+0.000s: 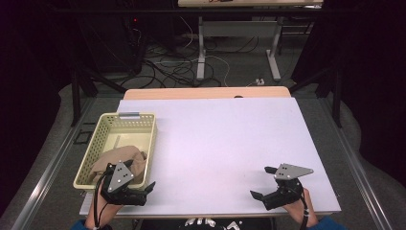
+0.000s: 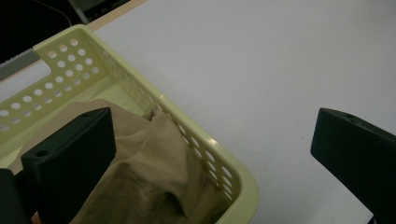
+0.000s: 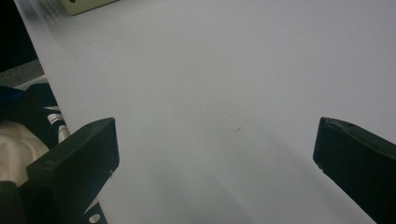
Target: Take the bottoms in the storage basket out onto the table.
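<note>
A pale yellow perforated basket [image 1: 107, 125] stands at the table's left, with a crumpled tan cloth [image 1: 125, 159] lying in its near half. My left gripper [image 1: 141, 188] is open at the basket's near right corner; in the left gripper view one jaw hangs over the cloth [image 2: 149, 177] inside the basket [image 2: 210, 154] and the other over the bare table. My right gripper [image 1: 264, 182] is open near the table's front right edge, with nothing between its jaws. In the right gripper view the jaws frame bare white tabletop [image 3: 210, 93].
The white tabletop [image 1: 225, 139] stretches between the basket and the right gripper. Beyond the far edge are a wooden strip [image 1: 206, 92], table legs and cables on the floor. A corner of the basket [image 3: 84, 5] shows at the top left of the right gripper view.
</note>
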`<action>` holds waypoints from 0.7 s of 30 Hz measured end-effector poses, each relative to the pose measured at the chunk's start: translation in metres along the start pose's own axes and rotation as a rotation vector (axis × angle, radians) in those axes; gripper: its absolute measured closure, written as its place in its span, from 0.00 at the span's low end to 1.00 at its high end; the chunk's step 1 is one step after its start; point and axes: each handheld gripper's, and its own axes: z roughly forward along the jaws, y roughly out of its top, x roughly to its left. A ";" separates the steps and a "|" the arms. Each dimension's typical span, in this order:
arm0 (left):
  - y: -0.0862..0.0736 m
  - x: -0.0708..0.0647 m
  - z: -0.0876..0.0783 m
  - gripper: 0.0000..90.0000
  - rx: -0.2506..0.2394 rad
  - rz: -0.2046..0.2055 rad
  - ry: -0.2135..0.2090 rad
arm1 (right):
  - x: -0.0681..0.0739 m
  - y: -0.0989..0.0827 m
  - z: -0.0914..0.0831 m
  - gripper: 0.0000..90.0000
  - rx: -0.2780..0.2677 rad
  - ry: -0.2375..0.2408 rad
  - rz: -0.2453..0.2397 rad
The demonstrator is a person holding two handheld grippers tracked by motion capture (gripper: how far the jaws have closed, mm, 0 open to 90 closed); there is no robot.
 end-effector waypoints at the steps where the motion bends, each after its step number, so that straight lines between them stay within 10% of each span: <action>1: 0.000 0.000 0.000 0.00 0.004 -0.002 0.002 | 0.000 0.000 0.000 0.00 0.000 0.000 0.000; 21: 0.005 0.014 -0.006 0.00 0.041 0.010 0.018 | 0.002 0.000 0.000 0.00 0.015 0.004 0.005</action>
